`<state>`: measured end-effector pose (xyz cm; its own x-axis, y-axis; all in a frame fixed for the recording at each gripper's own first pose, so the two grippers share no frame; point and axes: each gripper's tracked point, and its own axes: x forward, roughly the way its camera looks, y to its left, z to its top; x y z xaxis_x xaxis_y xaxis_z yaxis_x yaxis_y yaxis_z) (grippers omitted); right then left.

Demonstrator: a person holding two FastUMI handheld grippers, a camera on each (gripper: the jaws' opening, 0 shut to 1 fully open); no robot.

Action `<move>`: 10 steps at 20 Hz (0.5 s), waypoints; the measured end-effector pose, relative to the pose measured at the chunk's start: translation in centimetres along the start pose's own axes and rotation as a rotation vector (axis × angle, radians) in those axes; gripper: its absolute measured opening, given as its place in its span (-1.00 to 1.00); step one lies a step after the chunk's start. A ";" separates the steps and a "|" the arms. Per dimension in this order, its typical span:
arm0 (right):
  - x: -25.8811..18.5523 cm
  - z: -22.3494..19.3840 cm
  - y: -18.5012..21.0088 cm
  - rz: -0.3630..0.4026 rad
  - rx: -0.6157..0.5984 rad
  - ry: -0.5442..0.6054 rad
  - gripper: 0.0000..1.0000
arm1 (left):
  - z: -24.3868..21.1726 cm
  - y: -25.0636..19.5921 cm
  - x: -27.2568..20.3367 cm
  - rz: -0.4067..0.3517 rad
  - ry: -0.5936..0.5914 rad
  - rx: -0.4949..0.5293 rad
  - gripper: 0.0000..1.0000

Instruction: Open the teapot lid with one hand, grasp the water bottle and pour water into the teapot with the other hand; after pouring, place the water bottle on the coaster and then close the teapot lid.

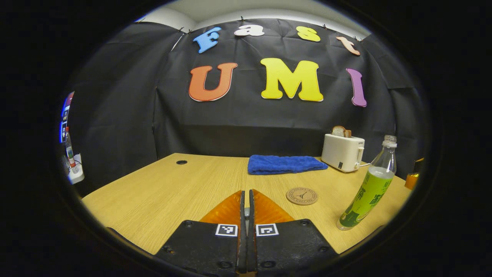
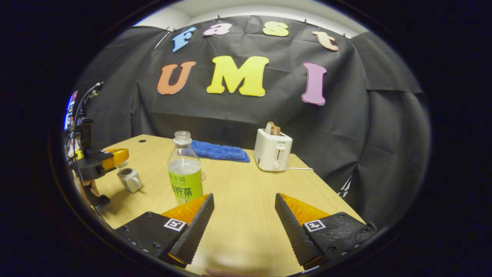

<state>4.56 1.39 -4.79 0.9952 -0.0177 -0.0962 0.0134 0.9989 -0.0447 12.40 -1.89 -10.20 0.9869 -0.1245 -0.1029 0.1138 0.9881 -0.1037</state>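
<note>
Left tool (image 1: 247,200): seen at the bottom of the left gripper view with its two fingers brought together, nothing between them, held over the near part of the table (image 1: 161,192). In the right gripper view it is seen at the far left edge (image 2: 115,156), gripped by a hand (image 2: 86,188), just above a small pale object.
Right tool (image 2: 244,209): fingers spread wide, nothing held, poised over the near table edge in the right gripper view.
Water bottle (image 2: 185,173): clear plastic, green label, cap on, upright on the table; just beyond the left finger of the right tool, not touched by it. In the left gripper view it stands at the right (image 1: 369,184).
Coaster (image 1: 302,196): round, cork-coloured, flat on the table, between the left tool and the bottle, apart from both.
Teapot (image 2: 129,179): a small pale vessel at the left of the right gripper view is taken to be it; the lid cannot be made out.
Towel (image 1: 286,164): blue, folded, laid at the far side of the table.
Toaster (image 2: 273,154): white, at the far right of the table, a slice of bread (image 2: 272,128) standing in its slot.
</note>
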 end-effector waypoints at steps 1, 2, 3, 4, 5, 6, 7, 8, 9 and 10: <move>0.0 0.0 0.2 0.005 0.005 0.000 0.96 | 0.6 0.0 -0.4 0.001 -0.009 0.006 -0.93; 0.0 -0.1 0.5 0.013 0.009 0.003 0.96 | 1.0 -0.1 -0.9 0.002 -0.012 0.016 -0.94; 0.0 -0.3 0.7 0.019 0.011 0.006 0.91 | 1.5 -0.1 -1.5 0.002 -0.015 0.023 -0.94; 0.0 -0.2 1.0 0.025 0.013 0.006 0.91 | 2.0 -0.1 -2.0 0.002 -0.020 0.031 -0.94; 0.0 -0.2 1.2 0.033 0.014 0.004 0.91 | 2.4 -0.1 -2.5 0.002 -0.020 0.032 -0.94; 0.0 -0.3 1.5 0.041 0.017 0.004 0.91 | 2.6 -0.2 -3.0 0.002 -0.018 0.031 -0.94; -0.1 -0.3 1.9 0.052 0.025 0.004 0.91 | 2.7 0.0 -3.6 0.002 -0.015 0.024 -0.94; -0.1 -0.4 2.3 0.064 0.036 0.004 0.91 | 2.8 0.1 -4.0 0.000 -0.011 0.018 -0.94; -0.1 -0.4 2.9 0.084 0.046 0.003 0.88 | 2.7 0.1 -4.5 0.001 -0.005 0.009 -0.94; -0.2 -0.4 3.7 0.104 0.051 0.002 0.86 | 2.7 0.2 -4.9 0.004 0.005 0.004 -0.94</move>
<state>4.36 5.05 -5.37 0.9913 0.0862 -0.0993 -0.0850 0.9962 0.0162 7.88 -0.80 -7.09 0.9868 -0.1206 -0.1085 0.1099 0.9890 -0.0994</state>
